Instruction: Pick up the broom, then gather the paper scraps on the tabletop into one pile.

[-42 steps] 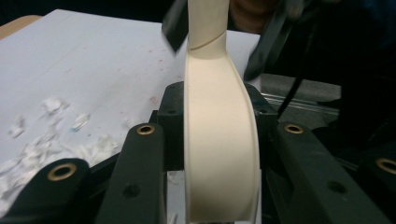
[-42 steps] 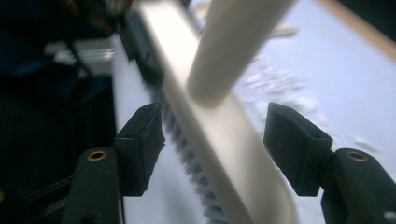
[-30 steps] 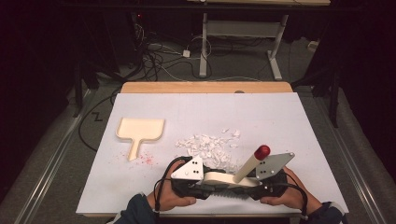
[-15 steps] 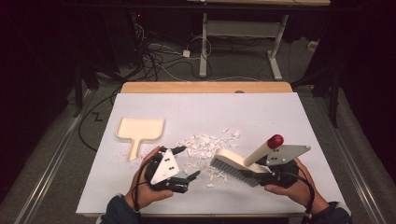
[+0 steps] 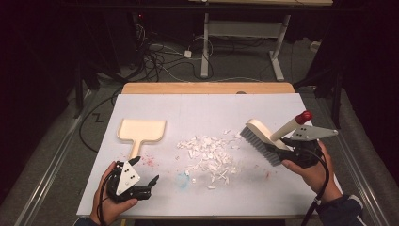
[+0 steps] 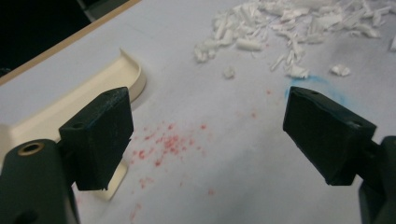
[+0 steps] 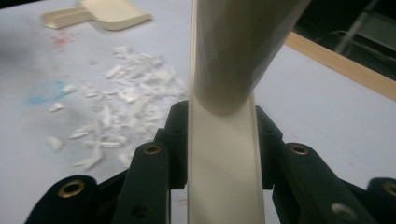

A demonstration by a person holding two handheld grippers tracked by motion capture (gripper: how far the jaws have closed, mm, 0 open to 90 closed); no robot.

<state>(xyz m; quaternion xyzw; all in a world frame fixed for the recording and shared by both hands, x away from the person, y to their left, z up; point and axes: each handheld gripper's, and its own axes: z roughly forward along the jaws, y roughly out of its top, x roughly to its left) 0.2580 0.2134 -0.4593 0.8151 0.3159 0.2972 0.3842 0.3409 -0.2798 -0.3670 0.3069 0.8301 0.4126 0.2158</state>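
Two tools are in play: your right gripper (image 5: 291,151) has its fingers clenched on the flat cream back of the cream plastic brush with grey bristles and a red-tipped handle (image 5: 263,140), held tilted above the white worktop (image 5: 207,110), just right of the heap of white paper scraps (image 5: 210,155). Your left gripper (image 5: 147,176) sits low at the near left, holding nothing; its fingers (image 6: 100,135) have just been opening and now stand wide apart over the bare sheet, freckled there with red specks (image 6: 170,142). The cream plastic dustpan (image 5: 140,132) lies flat on the worktop, far from that gripper and left of the scraps, its short handle pointing toward you.

You appear to be at the pick-up of the pan, with sweeping not yet begun. Next, you would probably bring the left fingers around the pan's handle, close them, then set its mouth against the heap's left edge so the brush can push the scraps leftward into it.
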